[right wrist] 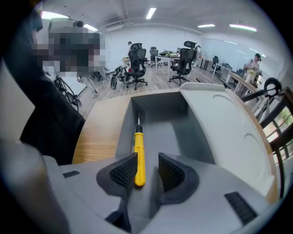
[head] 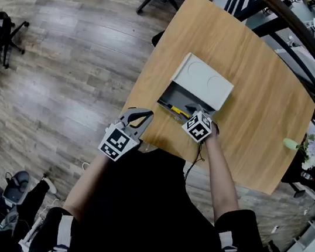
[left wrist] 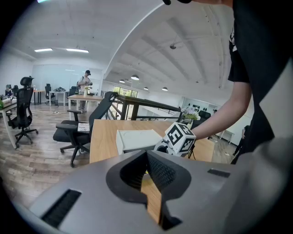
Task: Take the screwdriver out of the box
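Observation:
A grey box [head: 182, 92] stands on the wooden table [head: 252, 125] with its pale lid [head: 203, 81] swung up and back. A yellow-handled screwdriver [head: 178, 111] lies in the box along the near wall. In the right gripper view the screwdriver [right wrist: 138, 155] lies lengthwise on the box floor [right wrist: 183, 137], shaft pointing away. My right gripper [right wrist: 147, 170] is open, its pads on either side of the handle's end; the handle lies close to the left pad, with a gap to the right one. My left gripper [head: 141, 116] hovers at the table's near left corner, shut and empty [left wrist: 147, 160].
White flowers [head: 313, 148] and a small green object [head: 290, 143] are at the table's right edge. A dark railing [head: 313, 40] runs behind the table. Office chairs [left wrist: 75, 132] stand on the wood floor to the left. A person stands far back in the room.

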The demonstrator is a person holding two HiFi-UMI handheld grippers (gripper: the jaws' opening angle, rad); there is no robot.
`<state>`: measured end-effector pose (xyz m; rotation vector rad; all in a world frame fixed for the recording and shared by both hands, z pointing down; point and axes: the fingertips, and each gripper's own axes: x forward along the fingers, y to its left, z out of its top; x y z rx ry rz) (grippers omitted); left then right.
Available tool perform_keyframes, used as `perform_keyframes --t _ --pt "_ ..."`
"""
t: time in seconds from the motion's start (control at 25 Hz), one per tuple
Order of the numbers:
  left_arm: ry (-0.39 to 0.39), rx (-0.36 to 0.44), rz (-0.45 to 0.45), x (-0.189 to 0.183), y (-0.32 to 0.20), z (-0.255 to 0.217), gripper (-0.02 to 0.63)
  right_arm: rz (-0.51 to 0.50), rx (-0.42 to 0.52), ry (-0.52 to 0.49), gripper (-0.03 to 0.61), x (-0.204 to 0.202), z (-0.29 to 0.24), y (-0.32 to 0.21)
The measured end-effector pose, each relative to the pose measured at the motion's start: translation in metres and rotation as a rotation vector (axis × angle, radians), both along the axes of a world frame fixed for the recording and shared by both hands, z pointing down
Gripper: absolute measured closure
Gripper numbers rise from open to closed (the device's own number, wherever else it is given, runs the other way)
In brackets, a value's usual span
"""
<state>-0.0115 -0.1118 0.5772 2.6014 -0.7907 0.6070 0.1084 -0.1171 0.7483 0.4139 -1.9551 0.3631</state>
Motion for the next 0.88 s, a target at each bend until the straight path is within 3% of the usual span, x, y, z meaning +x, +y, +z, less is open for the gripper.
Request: perform_keyframes --t 0.12,0.32,0.44,0.68,0.88 --pt "0.004 0.008 0.006 -0.001 -0.001 -0.002 0.592 -0.015 0.052 0.027 0.445 -0.001 0.0 0.001" --pt "0.001 0.025 0.02 0.0 -0.004 -0.006 0.592 -0.052 -0.007 0.023 0.44 -0.001 0.002 0.001" --pt "0.002 0.03 0.016 -0.001 -0.003 -0.008 0.592 -0.112 0.084 0.086 0.428 -0.002 -0.002 -0.002" --pt "0.003 0.029 0.006 -0.011 0.003 -0.01 0.592 -0.049 0.27 0.156 0.434 0.001 -0.007 -0.009" --pt "0.0 0.038 0.003 -0.016 0.004 -0.011 0.592 -0.059 0.17 0.129 0.436 0.0 -0.003 -0.006"
